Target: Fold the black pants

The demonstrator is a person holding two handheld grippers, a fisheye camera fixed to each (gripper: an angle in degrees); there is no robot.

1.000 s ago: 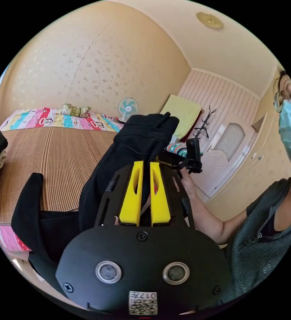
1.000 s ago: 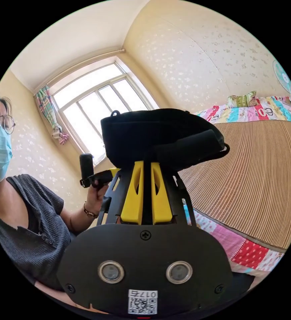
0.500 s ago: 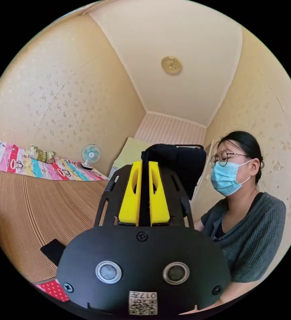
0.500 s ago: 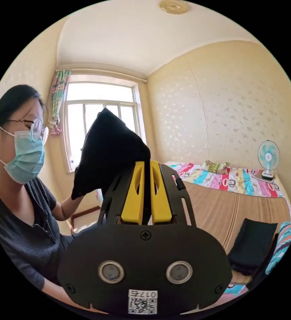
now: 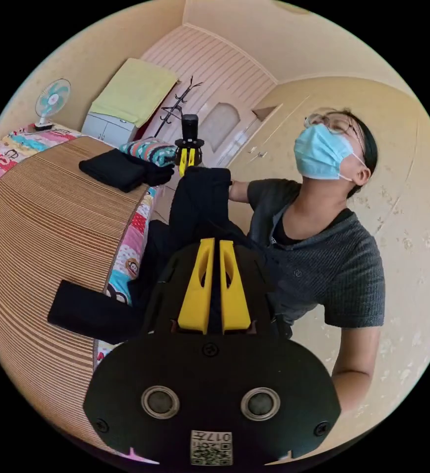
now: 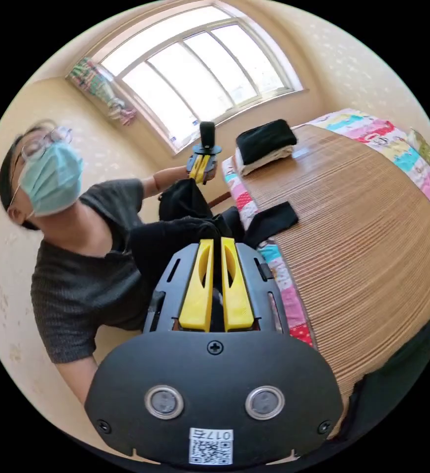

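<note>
Left gripper view: black pants [image 5: 197,207] between jaws

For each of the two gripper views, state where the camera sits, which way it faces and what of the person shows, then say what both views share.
Left gripper view: rides behind the left gripper, whose jaws pinch the black pants; it faces along the bed's edge toward the door, with the person's torso alongside.
Right gripper view: rides behind the right gripper, also shut on the pants; it faces the window, showing the torso and a forearm.
Shared: the pants stretched between both grippers, one leg lying on the bamboo mat, the person, and each other's gripper.
</note>
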